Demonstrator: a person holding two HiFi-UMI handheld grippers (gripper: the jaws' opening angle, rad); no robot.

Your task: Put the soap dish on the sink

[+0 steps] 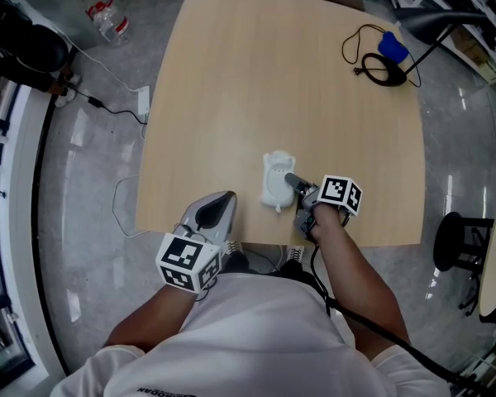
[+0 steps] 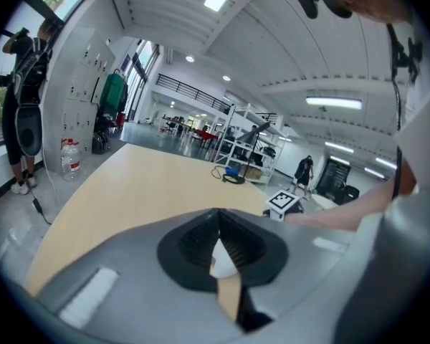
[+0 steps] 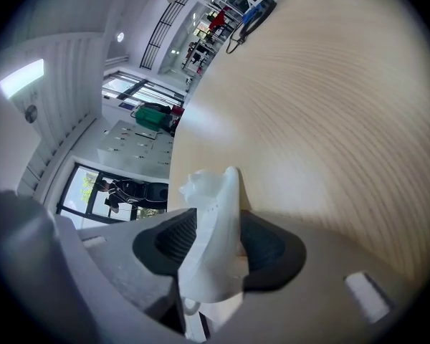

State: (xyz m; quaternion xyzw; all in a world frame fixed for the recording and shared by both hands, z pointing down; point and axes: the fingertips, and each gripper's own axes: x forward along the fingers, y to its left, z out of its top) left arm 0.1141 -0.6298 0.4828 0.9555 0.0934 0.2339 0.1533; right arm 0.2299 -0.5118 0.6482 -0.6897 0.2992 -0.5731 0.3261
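Right gripper (image 1: 292, 181) slack around the soap dish (image 1: 274, 182)
Your right arm reaches forward, tilted down to the table (image 1: 298, 81); your left gripper (image 1: 218, 203) sits pressed together at the near edge.

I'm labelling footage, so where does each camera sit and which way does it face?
Head view: on the head, steeply down at the table; left gripper, right gripper, torso show.
Left gripper view: on the left gripper, across the table; its shut jaws, right forearm show.
Right gripper view: on the right gripper, along the table; open jaws flank the soap dish.
Shared: head and right gripper views show the soap dish.
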